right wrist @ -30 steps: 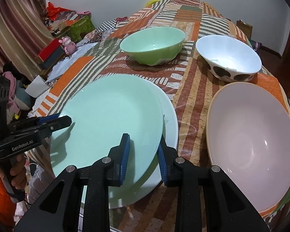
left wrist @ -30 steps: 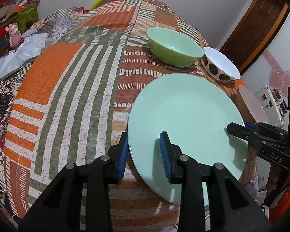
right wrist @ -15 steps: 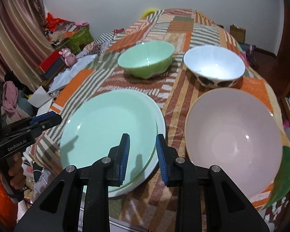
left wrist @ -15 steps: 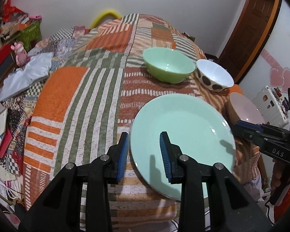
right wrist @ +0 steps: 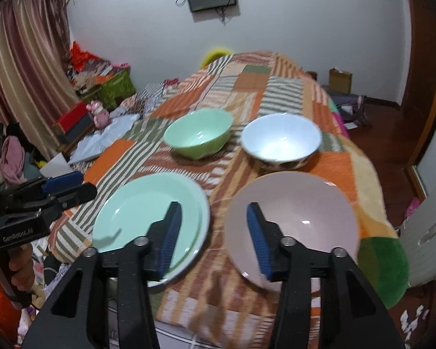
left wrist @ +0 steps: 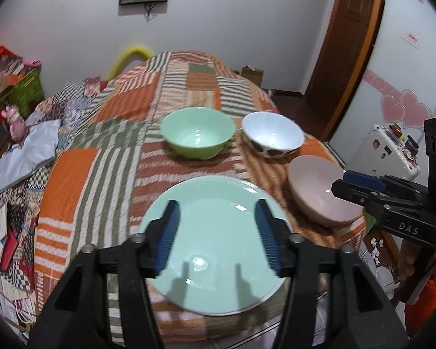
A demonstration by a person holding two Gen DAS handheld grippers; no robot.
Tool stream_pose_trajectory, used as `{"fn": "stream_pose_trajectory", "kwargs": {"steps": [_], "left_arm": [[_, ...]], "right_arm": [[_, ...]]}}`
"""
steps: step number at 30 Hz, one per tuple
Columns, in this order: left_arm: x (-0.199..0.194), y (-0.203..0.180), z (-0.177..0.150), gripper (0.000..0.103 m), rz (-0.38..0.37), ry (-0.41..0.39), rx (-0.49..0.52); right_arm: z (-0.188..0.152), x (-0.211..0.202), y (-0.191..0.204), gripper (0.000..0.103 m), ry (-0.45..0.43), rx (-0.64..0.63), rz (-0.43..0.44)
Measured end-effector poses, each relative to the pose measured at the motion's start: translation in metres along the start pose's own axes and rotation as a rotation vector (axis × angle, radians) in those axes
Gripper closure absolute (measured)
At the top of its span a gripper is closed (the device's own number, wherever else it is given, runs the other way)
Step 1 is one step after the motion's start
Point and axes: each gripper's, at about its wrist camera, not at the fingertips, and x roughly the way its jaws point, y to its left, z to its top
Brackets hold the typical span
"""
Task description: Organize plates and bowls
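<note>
Holding a pair of tongs in each hand above a bed spread with a striped patchwork quilt (left wrist: 101,174), we look down on the dishes. Our left gripper (left wrist: 218,232) hangs over the mint green plate (left wrist: 215,247), its blue pads (left wrist: 167,235) opening with nothing pinched between them; the plate lies flat on the quilt beneath and clear of both pads, stacked on a white plate (right wrist: 202,226) whose rim peeks out along the right edge. Our right gripper (right wrist: 213,235) is likewise opening and empty, hovering over the gap between that plate stack and the pink bowl (right wrist: 293,221), one pad over each. The pink bowl sits just right of the plates, near the bed's front corner. Farther back, side by side and apart from the stack, stand the green bowl (left wrist: 197,132) on the left and the white spotted bowl (left wrist: 271,135) on the right. Each gripper shows at the edge of the other's view, held by a hand (right wrist: 21,264) at an orange sleeve (left wrist: 430,293).
</note>
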Motion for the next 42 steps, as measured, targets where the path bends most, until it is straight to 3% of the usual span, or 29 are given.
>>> {"fn": "stream_pose_trajectory", "kwargs": {"steps": [6,16,28,30,35,42], "left_arm": [[0.011,-0.031,0.012,0.032,-0.025,0.007,0.031],[0.061,-0.067,0.021,0.032,-0.055,0.116,0.051],[0.115,-0.100,0.019,0.032,-0.081,0.215,0.093],[0.124,-0.103,0.019,0.036,-0.089,0.227,0.092],[0.140,-0.109,0.018,0.054,-0.110,0.256,0.101],[0.154,-0.115,0.015,0.070,-0.139,0.284,0.111]], "right_arm": [[-0.001,-0.013,-0.033,0.055,-0.028,0.046,-0.048],[-0.014,-0.012,-0.075,0.055,-0.010,0.109,-0.101],[-0.033,0.010,-0.110,0.055,0.050,0.187,-0.083],[-0.034,0.013,-0.111,0.055,0.053,0.189,-0.085],[-0.037,0.019,-0.114,0.073,0.064,0.202,-0.074],[-0.037,0.027,-0.115,0.076,0.084,0.202,-0.070]]}}
